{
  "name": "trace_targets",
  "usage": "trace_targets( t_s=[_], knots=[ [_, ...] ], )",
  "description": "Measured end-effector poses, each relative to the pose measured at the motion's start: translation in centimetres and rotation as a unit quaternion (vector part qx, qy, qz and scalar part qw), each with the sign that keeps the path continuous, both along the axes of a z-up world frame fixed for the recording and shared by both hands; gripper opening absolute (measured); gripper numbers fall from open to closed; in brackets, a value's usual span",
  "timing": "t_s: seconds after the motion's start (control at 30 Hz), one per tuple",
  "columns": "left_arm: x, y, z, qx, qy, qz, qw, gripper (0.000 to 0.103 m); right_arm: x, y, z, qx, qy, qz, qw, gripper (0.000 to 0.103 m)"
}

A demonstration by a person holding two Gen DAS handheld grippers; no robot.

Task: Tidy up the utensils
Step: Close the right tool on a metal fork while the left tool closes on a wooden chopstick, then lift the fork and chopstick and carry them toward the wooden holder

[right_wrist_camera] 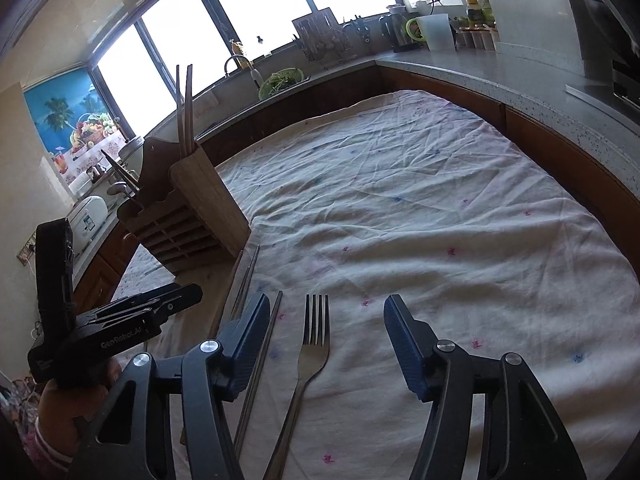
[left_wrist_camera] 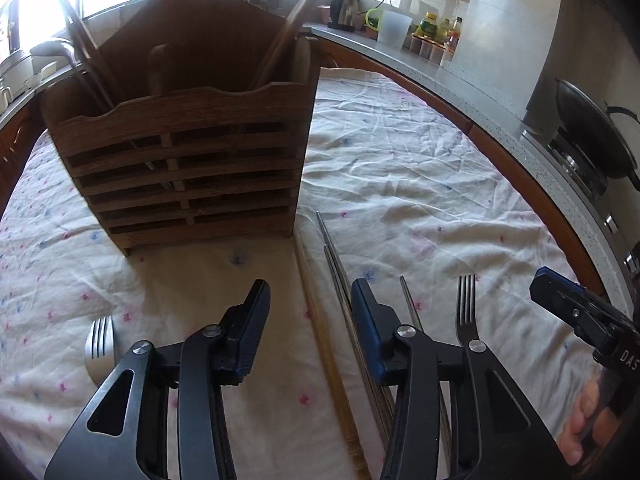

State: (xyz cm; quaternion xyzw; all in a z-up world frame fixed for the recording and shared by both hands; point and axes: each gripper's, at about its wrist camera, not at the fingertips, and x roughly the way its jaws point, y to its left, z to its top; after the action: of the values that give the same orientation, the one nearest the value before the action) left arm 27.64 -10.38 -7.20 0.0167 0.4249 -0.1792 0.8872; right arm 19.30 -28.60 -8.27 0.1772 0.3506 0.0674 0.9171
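Left tongs (left_wrist_camera: 306, 300): we see matte black linkage arms, round silver screws at the pivots, and ribbed dark-blue pads (left_wrist_camera: 370, 320) on the fingers.
Right tongs (right_wrist_camera: 326, 320): we find the same black frame, silver screws and blue ribbed pads (right_wrist_camera: 402, 340).
Markings: we read white "GenRobot.AI" lettering on the left body and "DAS" on the right.
Skin: we glimpse bare fingers around each handle.
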Motion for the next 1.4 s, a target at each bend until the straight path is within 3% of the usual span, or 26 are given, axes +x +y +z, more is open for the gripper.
trace_targets(
  t_s=[0.1,0.17,0.27,0.4,0.57,0.63,0.7,0.77,0.9,1.0,1.07,1.1,1.17,1.27,1.4],
  knots=[
    [1.6,-1.1,-1.5,0.016,0.020,-0.008,0.9996,0.026,0.6,-0.2,-0.5,0.003,0.009,-0.002,1.000,0.053],
    [2.0,-1.2,-2.3,0.029,0.025,-0.009,0.9992,0.014,0.9,-0.3,-0.7,0.005,0.013,-0.002,1.000,0.052],
    [1.0,-0.6,-2.4,0.026,0.021,-0.017,0.9993,0.008,1.1,-0.3,-0.9,0.005,0.015,-0.001,1.000,0.050],
    [-1.3,1.3,-2.3,0.007,0.032,-0.015,0.9993,0.006,1.5,0.0,-1.3,0.006,0.021,0.005,1.000,0.043],
    [-3.4,3.2,-2.2,-0.008,0.058,-0.003,0.9983,0.007,1.8,0.9,-2.0,0.001,0.032,0.020,0.999,0.043],
    [-3.0,3.1,-2.1,0.004,0.061,-0.001,0.9981,0.010,2.1,1.2,-2.2,-0.007,0.038,0.021,0.999,0.045],
    [-2.3,2.7,-1.9,0.014,0.060,0.000,0.9981,0.021,2.4,1.4,-2.5,-0.012,0.044,0.024,0.999,0.045],
    [-1.7,2.2,-1.9,0.022,0.062,-0.005,0.9979,0.042,3.0,1.7,-2.9,-0.021,0.055,0.027,0.998,0.045],
    [-1.0,0.5,-2.2,0.061,0.044,-0.020,0.9970,0.042,4.0,2.4,-3.5,-0.037,0.068,0.035,0.996,0.045],
    [-1.3,-0.3,-2.3,0.076,0.026,-0.033,0.9963,0.032,4.6,3.3,-3.4,-0.063,0.069,0.043,0.995,0.045],
    [-1.4,-0.4,-2.3,0.077,0.021,-0.037,0.9961,0.012,4.9,4.0,-3.4,-0.085,0.070,0.048,0.993,0.045],
    [-1.4,-0.4,-2.3,0.078,0.021,-0.039,0.9960,0.007,5.0,4.3,-3.4,-0.095,0.070,0.051,0.992,0.039],
    [-1.3,-0.2,-2.2,0.071,0.024,-0.038,0.9964,0.005,5.1,4.8,-3.5,-0.108,0.070,0.059,0.990,0.021],
    [-1.8,0.6,-1.8,0.056,0.024,-0.033,0.9976,0.005,4.7,4.7,-3.3,-0.097,0.067,0.064,0.991,0.018],
    [-2.8,3.4,-0.3,-0.003,0.022,-0.018,0.9996,0.005,3.7,4.3,-2.1,-0.078,0.049,0.062,0.994,0.017]
  ],
)
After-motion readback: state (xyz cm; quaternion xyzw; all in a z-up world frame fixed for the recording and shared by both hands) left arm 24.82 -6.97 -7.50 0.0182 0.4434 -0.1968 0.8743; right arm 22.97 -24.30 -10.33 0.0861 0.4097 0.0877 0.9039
